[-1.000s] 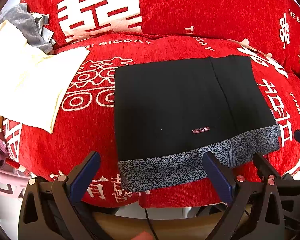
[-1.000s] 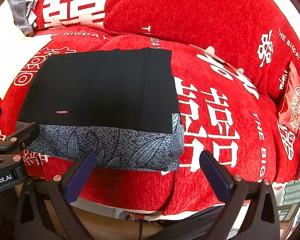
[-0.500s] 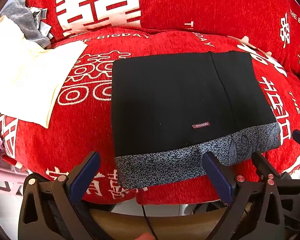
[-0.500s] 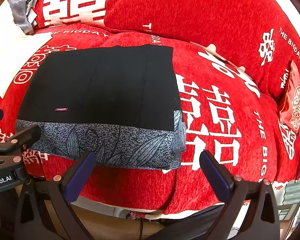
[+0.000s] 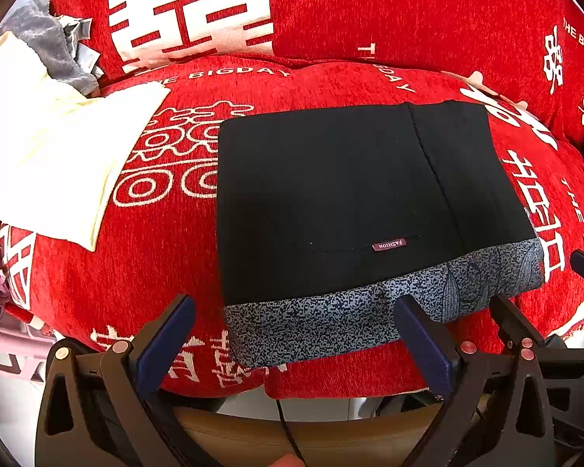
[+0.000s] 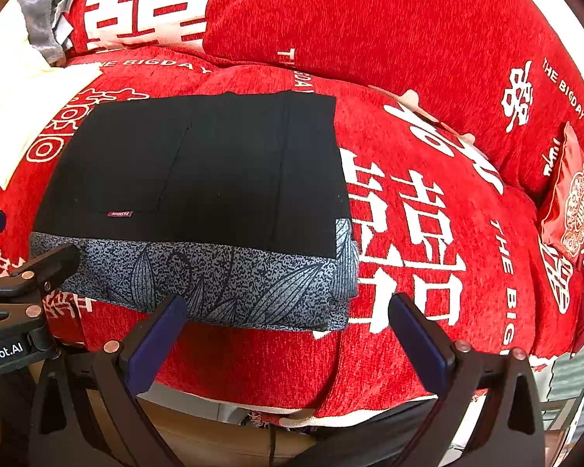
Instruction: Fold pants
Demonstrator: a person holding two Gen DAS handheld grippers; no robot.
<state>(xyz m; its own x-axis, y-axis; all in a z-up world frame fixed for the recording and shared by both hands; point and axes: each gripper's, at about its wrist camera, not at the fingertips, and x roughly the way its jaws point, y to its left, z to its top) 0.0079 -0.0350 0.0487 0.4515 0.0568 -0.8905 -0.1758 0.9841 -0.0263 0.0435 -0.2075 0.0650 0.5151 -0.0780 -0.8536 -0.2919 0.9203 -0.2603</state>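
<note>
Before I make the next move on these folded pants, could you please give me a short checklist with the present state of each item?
1. Left gripper jaws open and holding nothing: ok.
2. Right gripper jaws open and holding nothing: ok.
3. Black pants lie flat in a neat rectangle on the red sofa cover: ok.
4. Patterned grey waistband at the near edge, in front of both grippers: ok.
5. Cream cloth lies apart from the pants, to their left: ok.
6. Layers under the top fold are even: cannot tell, they are hidden.
</note>
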